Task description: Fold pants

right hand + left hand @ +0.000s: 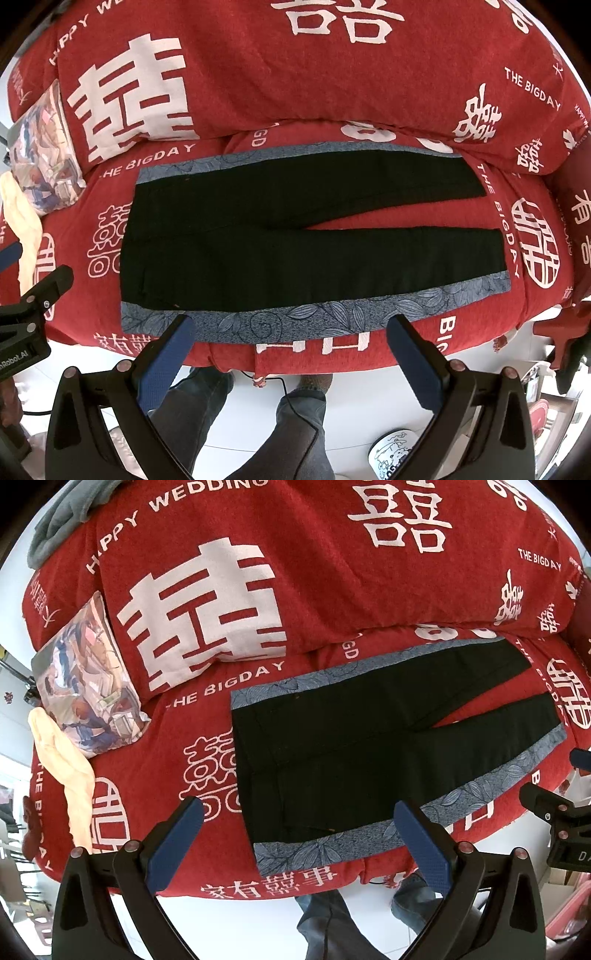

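Both grippers hang spread and empty at the near edge of a red sofa: the left gripper (299,845) with its blue pads wide apart above the waist end of the pants (369,738), the right gripper (291,354) equally open just short of the near leg. The black pants (295,236), trimmed along each outer seam with a blue leaf-print stripe (332,314), lie flat and unfolded on the seat cushion (480,332), waistband toward the left gripper and hems toward the right, the two legs parted in a narrow V that shows red cover between them. No fold appears to have begun. A clean first fold would likely mean pinching the near stripe at waist and hem together and carrying that leg over onto the far one, matching stripe to stripe; grabbing only the top layer, and both ends at the same height, should keep the cloth from twisting. The far stripe runs close under the back cushion (332,572), so room is tight there, while the seat front drops off just beside the near stripe. A printed pillow (88,679) and a pale yellow cloth (70,771) sit well apart beyond the waistband, leaving bare seat at both ends.
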